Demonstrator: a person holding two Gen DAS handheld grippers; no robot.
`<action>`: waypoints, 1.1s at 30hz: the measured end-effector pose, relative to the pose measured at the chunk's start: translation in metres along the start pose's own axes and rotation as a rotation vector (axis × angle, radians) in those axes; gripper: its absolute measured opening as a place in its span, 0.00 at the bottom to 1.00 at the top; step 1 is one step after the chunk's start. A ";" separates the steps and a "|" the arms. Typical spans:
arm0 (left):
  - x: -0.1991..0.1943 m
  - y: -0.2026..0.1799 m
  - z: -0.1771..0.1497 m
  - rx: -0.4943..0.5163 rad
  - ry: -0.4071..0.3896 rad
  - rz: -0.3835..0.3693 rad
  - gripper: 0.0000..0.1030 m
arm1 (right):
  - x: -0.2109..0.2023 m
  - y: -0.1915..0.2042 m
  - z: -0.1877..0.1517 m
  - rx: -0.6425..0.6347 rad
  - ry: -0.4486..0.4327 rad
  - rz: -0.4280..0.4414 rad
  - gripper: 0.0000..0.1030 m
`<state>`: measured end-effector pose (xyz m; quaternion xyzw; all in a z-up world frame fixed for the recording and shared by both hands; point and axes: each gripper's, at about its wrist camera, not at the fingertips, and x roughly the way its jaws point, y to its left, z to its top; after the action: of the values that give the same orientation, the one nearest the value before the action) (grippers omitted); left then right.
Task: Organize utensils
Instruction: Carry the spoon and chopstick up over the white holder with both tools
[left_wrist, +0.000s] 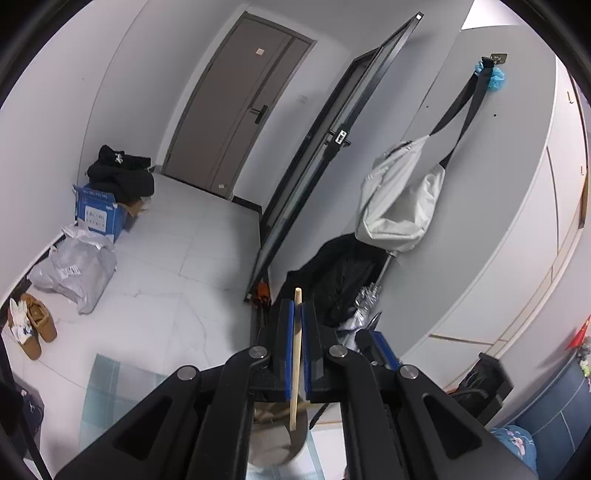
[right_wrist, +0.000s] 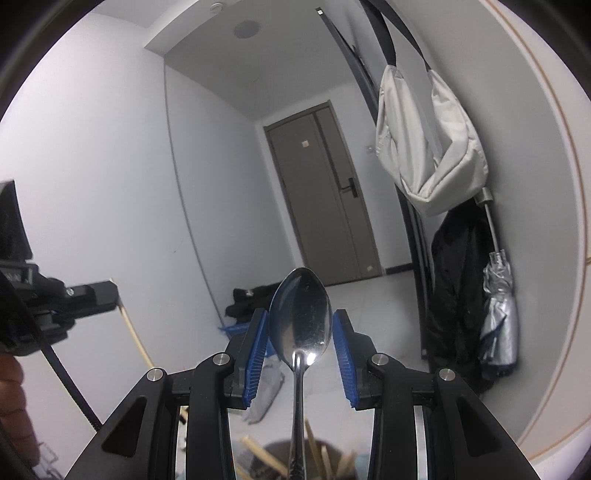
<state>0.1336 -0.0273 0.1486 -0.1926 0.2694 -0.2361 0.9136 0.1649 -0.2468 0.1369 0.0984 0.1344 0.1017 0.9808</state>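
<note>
Mid-task, both hands loaded. Left gripper (left_wrist: 297, 321) has its blue pads pressed together on a single wooden chopstick (left_wrist: 296, 354), which stands nearly upright between them, tip poking above the fingers, lower end hanging over a brown holder (left_wrist: 275, 439) just below. From the right wrist view the same chopstick (right_wrist: 133, 334) slants down from the left gripper (right_wrist: 94, 293) at the left edge. Right gripper (right_wrist: 300, 354) — jaws partly spread, a metal spoon (right_wrist: 300, 317) standing bowl-up in the gap; the pads do not visibly touch the bowl, and where the handle is gripped lies below, behind the linkage, so I cannot tell whether it is pinched or only resting. Under the spoon, the rim of a dark cup (right_wrist: 280, 452) with several more chopsticks (right_wrist: 264, 456) fanned in it. Judgement: sorting is under way, neither piece yet set down; chopstick and spoon both remain to be placed, and more sticks wait in the cup. Hidden — the work surface, any tray or divider the utensils are meant for, the cup's full contents, and whether holder and cup are one vessel; frame bottoms cut all this off
</note>
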 end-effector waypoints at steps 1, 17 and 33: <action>0.003 0.000 0.002 0.017 -0.002 0.009 0.01 | 0.007 0.000 -0.002 0.002 -0.003 -0.003 0.33; 0.042 0.004 -0.005 0.168 0.086 0.020 0.01 | 0.042 -0.015 -0.041 0.060 -0.048 -0.065 0.33; 0.053 -0.008 -0.019 0.242 0.135 0.032 0.01 | 0.026 -0.015 -0.064 0.031 -0.055 -0.090 0.33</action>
<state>0.1597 -0.0662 0.1161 -0.0601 0.3029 -0.2645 0.9136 0.1740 -0.2449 0.0671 0.1103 0.1132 0.0528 0.9860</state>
